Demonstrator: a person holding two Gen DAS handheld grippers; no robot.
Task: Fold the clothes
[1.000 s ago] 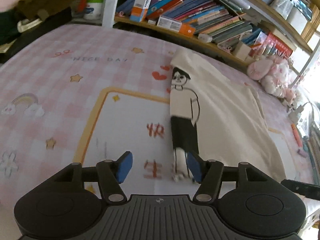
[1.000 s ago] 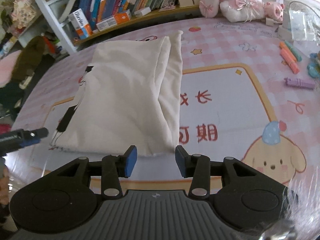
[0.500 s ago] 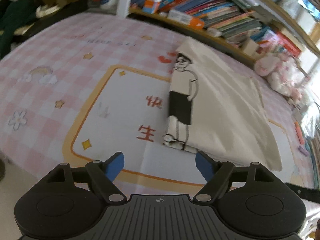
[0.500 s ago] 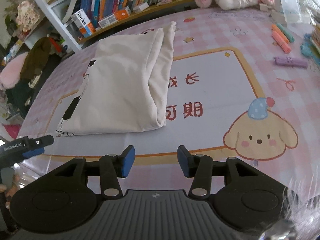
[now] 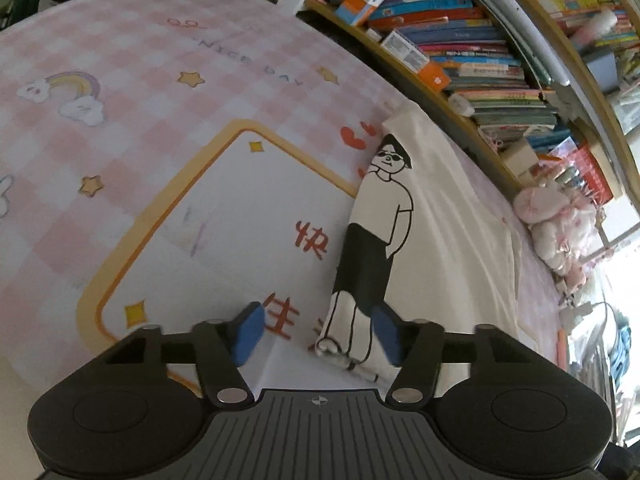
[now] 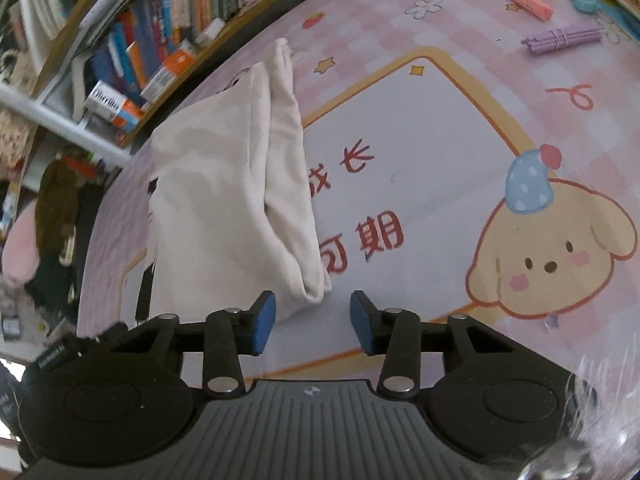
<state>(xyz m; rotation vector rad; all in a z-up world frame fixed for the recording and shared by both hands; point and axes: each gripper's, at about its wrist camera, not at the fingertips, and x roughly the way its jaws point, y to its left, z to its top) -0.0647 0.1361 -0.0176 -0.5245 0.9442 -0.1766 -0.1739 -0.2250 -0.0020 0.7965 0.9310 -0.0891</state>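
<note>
Hand-held grippers (image 5: 318,338) (image 6: 313,322) tilt downward, closing around shirt (image 5: 440,240) corners.

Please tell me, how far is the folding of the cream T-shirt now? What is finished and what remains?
Done: the cream T-shirt already lies folded lengthwise into a long strip on the pink mat. In hand: the left gripper is closing around the near corner with the printed figure, and the right gripper is closing at the other near corner; neither grips yet. Left, probably: folding the strip across its length.
</note>
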